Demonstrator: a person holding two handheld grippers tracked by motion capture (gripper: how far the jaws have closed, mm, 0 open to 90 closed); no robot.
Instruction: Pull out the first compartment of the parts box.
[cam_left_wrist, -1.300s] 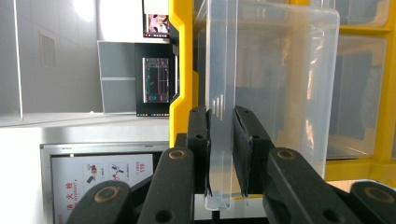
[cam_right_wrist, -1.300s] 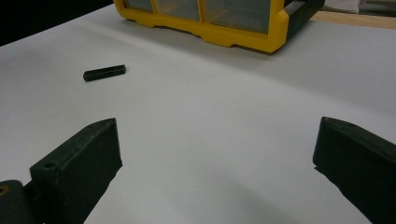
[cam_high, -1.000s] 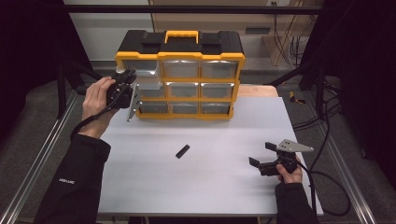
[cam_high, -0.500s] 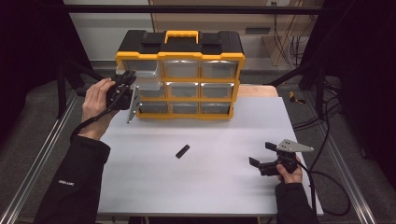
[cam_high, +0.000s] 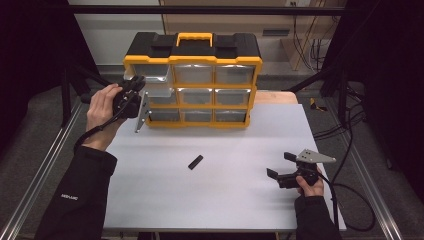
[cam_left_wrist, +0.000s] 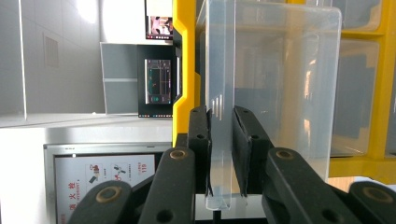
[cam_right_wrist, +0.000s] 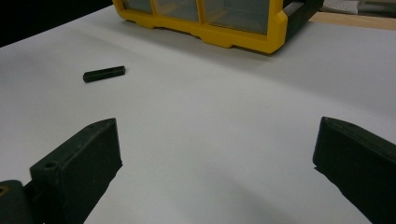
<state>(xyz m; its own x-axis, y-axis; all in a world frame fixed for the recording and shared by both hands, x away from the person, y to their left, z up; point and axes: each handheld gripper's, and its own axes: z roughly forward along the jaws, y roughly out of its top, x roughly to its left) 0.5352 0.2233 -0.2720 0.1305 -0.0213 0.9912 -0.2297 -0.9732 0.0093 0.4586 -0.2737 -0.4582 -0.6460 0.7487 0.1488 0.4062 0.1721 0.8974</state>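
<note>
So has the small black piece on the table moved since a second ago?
No. The small black piece lies at the same spot in front of the yellow organizer.

Left gripper (cam_high: 134, 87): raised, jaws clamped on something thin between them.
Right gripper (cam_high: 280, 165): held low, jaws wide apart.
</note>
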